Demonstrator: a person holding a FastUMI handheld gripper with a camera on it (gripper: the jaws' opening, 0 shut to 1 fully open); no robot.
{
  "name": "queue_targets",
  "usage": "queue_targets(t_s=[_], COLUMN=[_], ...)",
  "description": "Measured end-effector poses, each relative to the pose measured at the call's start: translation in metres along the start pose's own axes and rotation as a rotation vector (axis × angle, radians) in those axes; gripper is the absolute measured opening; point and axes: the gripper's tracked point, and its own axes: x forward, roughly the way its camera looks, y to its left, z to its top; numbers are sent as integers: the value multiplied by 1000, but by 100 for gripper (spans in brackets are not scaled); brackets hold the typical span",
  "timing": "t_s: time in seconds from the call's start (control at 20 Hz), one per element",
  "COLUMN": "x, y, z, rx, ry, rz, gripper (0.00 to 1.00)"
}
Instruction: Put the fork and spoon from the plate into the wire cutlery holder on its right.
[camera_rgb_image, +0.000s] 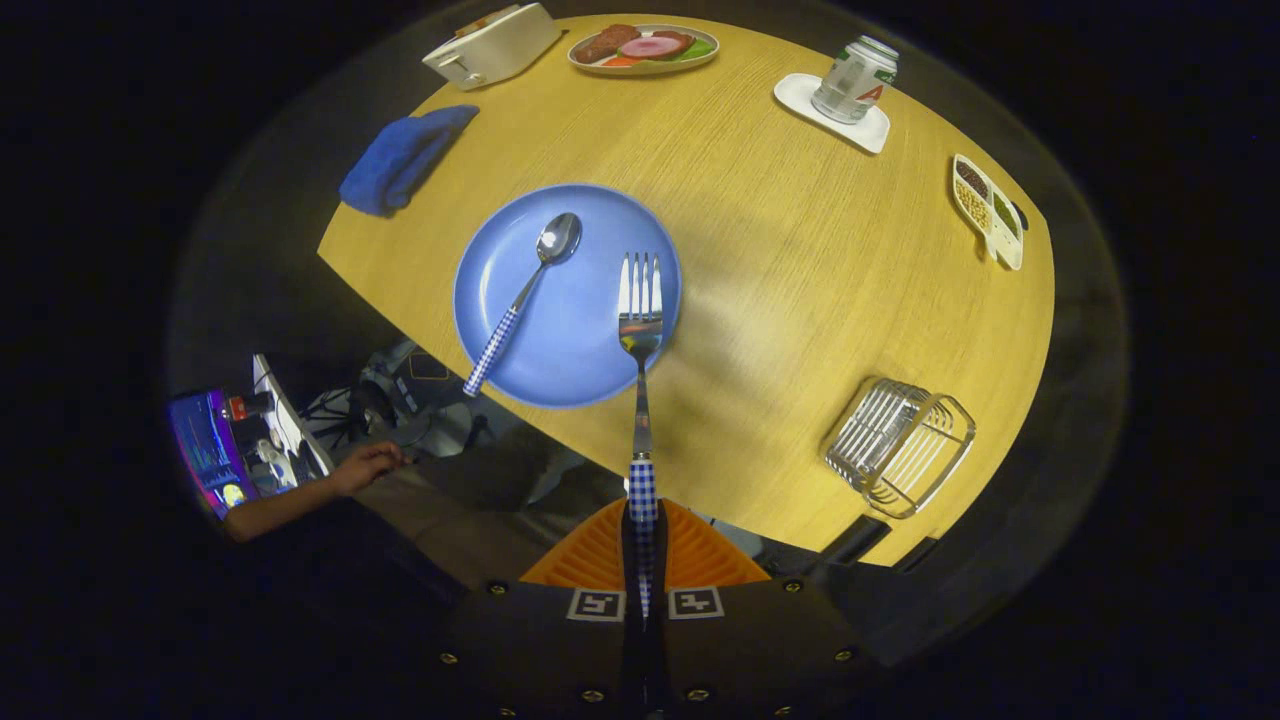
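My gripper (642, 525) is shut on the checked handle of the fork (640, 320), held high above the wooden table (780, 260). The fork points straight ahead from the fingers, its tines over the right rim of the blue plate (580, 350). The spoon (525, 295), with the same checked handle, lies slanted on the plate, bowl away from me and handle end past the near rim. The wire cutlery holder (900, 445) stands on the table to the right of the plate, near the table's front edge.
Far across the table are a toaster (490, 45), a plate of food (643, 48), a can on a white coaster (852, 82) and a divided snack dish (988, 210). A blue cloth (400, 158) lies left of the plate. A person's hand (365, 465) rests below left.
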Motion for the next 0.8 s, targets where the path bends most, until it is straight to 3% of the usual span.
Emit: queue_targets(t_s=[0.1, 0.2, 0.8], x=[-18, -50, -96], y=[-23, -44, -119], z=[-38, -69, -122], rx=[-16, 0, 120], ry=[-12, 96, 305], rz=[-35, -84, -146], gripper=[2, 1, 1])
